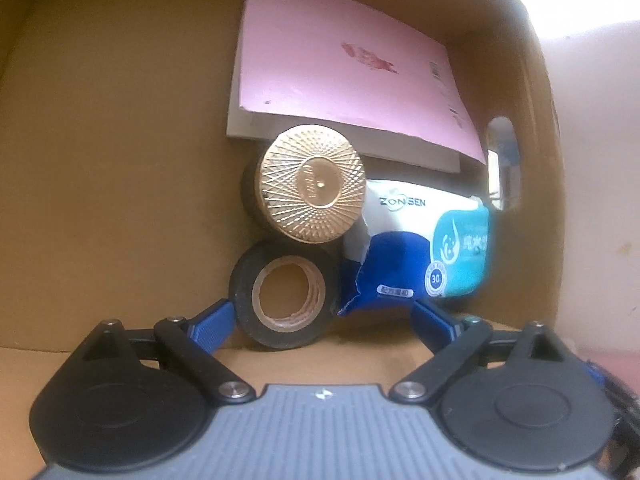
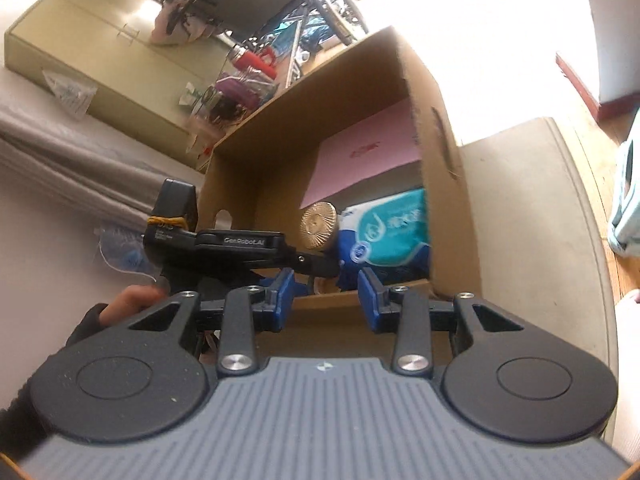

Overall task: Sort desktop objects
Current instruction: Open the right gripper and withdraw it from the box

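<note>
inside the cardboard box (image 1: 120,160), open left gripper (image 1: 324,320) fingers flank black tape roll (image 1: 284,300).

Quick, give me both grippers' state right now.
Left gripper: open, holding nothing; tape roll sits loose between its fingers.
Right gripper: open, empty.

Inside the cardboard box (image 1: 120,160), a book (image 1: 340,72) is leaned against the far wall. A round-lidded jar (image 1: 312,188) is set just before the book's lower edge, with a tape roll (image 1: 286,296) touching it on the near side. A wipes pack (image 1: 432,248) is laid right of both, beside the right wall.
</note>
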### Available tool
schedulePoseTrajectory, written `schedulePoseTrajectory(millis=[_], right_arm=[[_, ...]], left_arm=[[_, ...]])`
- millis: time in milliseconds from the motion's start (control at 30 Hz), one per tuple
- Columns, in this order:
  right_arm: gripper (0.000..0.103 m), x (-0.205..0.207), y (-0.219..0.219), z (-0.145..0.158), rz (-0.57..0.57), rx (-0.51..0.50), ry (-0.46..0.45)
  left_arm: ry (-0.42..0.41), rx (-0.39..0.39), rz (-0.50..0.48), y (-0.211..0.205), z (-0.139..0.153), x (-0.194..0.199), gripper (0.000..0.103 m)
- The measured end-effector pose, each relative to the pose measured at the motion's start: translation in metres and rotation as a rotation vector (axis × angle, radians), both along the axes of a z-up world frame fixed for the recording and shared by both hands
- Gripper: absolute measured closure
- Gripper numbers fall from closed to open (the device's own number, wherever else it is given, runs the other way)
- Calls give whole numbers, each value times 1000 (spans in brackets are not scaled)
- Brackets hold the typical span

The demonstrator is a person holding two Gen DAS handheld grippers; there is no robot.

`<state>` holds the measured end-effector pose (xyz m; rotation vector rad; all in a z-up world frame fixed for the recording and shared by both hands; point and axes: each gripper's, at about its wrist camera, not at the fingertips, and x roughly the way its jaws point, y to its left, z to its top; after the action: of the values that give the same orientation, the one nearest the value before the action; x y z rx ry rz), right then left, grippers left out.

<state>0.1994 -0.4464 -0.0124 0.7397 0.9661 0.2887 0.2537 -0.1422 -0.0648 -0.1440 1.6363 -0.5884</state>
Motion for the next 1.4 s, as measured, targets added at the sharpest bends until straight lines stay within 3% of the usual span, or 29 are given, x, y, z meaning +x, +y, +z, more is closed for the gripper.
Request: schedulePoseTrajectory(millis=[100, 233, 400, 467, 567, 633, 800, 900, 1033, 1100, 1300, 1400], right_arm=[[68, -12, -4, 3, -18, -1, -12], [62, -32, -3, 13, -33, -23, -69], [53, -66, -3, 31, -104, -37, -189], [42, -82, -3, 36, -161, -30, -246], [28, -104, 0, 37, -213, -2, -294], [26, -114, 6, 34, -200, 12, -289], [23, -128, 24, 32, -125, -74, -240], [20, -137, 34, 37, -110, -154, -250], [17, -145, 55, 43, -65, -245, -267], [17, -149, 71, 47, -34, -311, -272], [1, -162, 118, 60, 61, -505, -354], [1, -166, 136, 67, 73, -586, -403]], left_arm=[[-81, 21, 14, 4, 15, -8, 8], [-155, -28, 60, 23, 48, -25, 8], [-284, -240, 133, 60, 108, -69, 6], [-363, -315, 149, 73, 131, -102, 1], [-449, -349, 196, 80, 148, -148, 0], [-472, -359, 236, 98, 151, -174, 0], [-551, -287, 360, 143, 150, -232, 0], [-622, -189, 427, 162, 154, -259, 0], [-736, -2, 420, 156, 149, -284, 0], [-777, 52, 395, 157, 145, -292, 0], [-885, 81, 376, 166, 139, -321, 0], [-914, 115, 383, 178, 137, -328, 0]])
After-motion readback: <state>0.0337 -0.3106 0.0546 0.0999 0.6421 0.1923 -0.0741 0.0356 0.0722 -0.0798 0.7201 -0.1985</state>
